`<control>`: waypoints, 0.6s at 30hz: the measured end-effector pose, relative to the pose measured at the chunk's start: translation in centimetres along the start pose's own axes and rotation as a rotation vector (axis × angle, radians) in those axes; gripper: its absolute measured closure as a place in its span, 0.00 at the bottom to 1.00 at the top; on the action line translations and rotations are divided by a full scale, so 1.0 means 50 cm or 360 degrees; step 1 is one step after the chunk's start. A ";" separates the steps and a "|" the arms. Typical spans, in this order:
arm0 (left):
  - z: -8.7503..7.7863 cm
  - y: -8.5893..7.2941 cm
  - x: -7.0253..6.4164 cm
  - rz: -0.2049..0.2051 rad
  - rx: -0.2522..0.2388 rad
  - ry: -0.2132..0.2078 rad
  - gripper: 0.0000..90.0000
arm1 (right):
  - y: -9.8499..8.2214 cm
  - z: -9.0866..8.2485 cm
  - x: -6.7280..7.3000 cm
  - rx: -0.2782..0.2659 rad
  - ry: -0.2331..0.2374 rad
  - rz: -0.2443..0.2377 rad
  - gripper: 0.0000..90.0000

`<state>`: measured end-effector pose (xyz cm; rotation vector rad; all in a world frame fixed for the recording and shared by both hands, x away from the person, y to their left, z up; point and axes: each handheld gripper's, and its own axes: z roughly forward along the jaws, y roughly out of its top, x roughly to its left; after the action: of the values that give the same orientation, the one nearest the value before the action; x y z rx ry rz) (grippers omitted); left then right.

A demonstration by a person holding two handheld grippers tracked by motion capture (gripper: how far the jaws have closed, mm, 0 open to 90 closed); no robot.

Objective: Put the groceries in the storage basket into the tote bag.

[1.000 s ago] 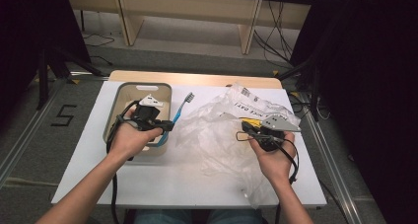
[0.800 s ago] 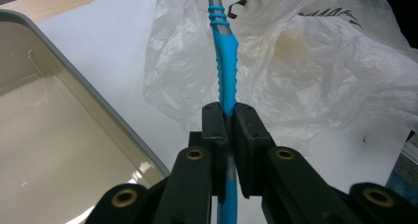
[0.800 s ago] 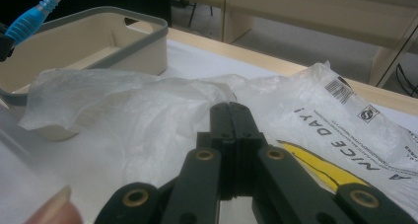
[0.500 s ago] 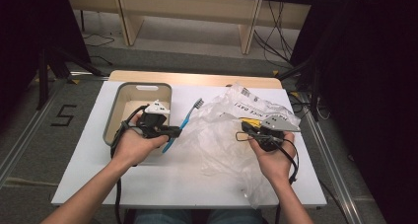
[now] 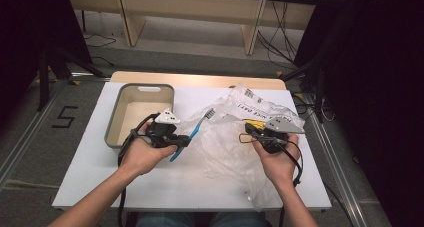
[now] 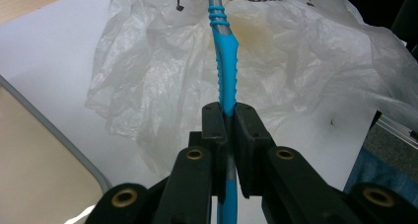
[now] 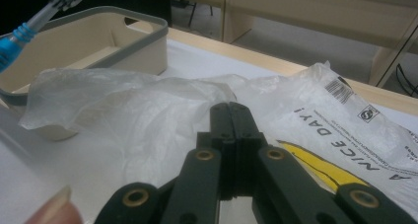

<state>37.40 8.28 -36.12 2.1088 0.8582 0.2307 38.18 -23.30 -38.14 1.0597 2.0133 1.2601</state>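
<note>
Left tool [image 6: 227, 116] pinching blue plastic toothbrush [image 5: 191, 131] mid-handle, holding it above white surface [image 5: 90, 162], bristle end pointing over crumpled clear plastic bag [image 5: 235, 137]. Toothbrush sitting between beige rectangular bin with grey rim [image 5: 117, 112] and bag. Right tool [image 7: 231, 116] pressed together, clamping bag's edge, bag film lying underneath.

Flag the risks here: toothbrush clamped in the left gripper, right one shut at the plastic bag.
1. The left gripper pinches the toothbrush low on its handle, so the long free end could swivel or slip on contact.
2. The bristle end hangs over crumpled plastic bag; it may snag or push the film rather than enter.
3. The right gripper looks shut on thin film, if anything; the bag could slide loose or stay collapsed.
</note>
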 end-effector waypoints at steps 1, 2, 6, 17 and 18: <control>0.002 -0.001 -0.002 0.0005 0.0004 -0.0002 0.93 | 0.000 0.000 0.000 -0.0001 0.0000 0.0001 1.00; 0.004 -0.001 -0.003 0.0007 0.0007 -0.0004 0.93 | 0.000 0.000 0.000 -0.0001 0.0000 0.0000 1.00; 0.013 -0.003 -0.010 0.0021 0.0027 -0.0015 0.93 | 0.000 0.000 0.000 -0.0002 0.0002 0.0001 1.00; 0.041 -0.008 -0.030 0.0052 0.0075 -0.0042 0.93 | 0.000 0.000 0.000 -0.0004 0.0003 -0.0003 1.00; 0.043 -0.008 -0.032 0.0052 0.0080 -0.0042 0.93 | 0.000 0.000 0.000 -0.0004 0.0003 -0.0003 1.00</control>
<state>36.95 6.05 -37.60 2.1693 0.8218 0.1997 38.17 -23.30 -38.13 1.0560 2.0133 1.2626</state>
